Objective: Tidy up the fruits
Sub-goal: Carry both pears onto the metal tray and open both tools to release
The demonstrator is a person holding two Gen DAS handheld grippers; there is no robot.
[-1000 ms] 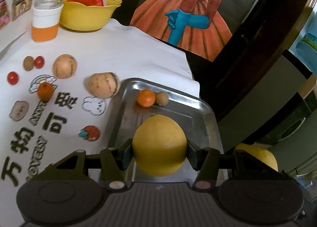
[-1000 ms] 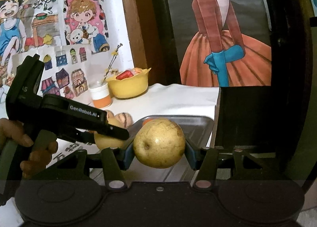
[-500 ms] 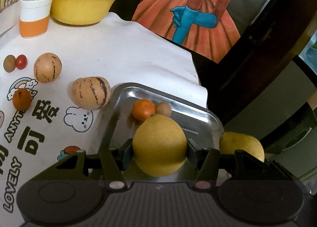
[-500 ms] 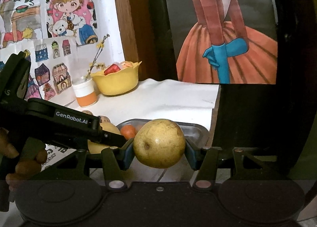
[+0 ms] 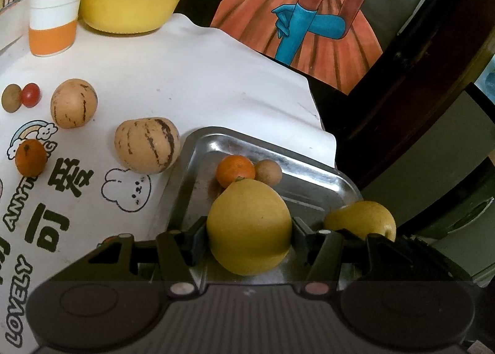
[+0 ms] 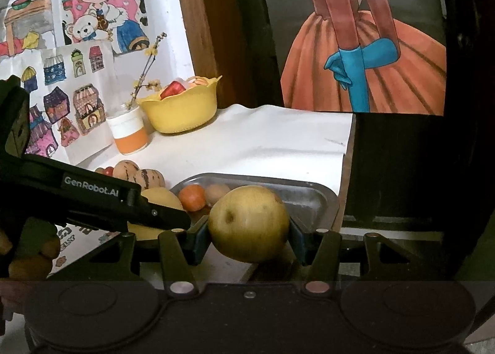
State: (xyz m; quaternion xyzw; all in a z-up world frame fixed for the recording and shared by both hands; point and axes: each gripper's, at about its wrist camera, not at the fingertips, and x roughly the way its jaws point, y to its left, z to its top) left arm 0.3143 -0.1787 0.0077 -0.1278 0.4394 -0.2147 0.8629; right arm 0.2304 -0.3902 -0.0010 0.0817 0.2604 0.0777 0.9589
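White printed tablecloth (image 5: pixel 191 75) under steel tray (image 5: pixel 312 180), drawings (image 6: pixel 77 23) behind.

Both grippers, L (image 5: pixel 249 231) & R (image 6: pixel 249 231), clamped (fingers (image 5: pixel 198 238) pressed in).

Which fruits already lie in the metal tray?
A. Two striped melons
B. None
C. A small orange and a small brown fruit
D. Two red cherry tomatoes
C: in the left wrist view a small orange and a small brown fruit sit side by side at the far end of the tray; the striped melons lie outside it on the cloth.
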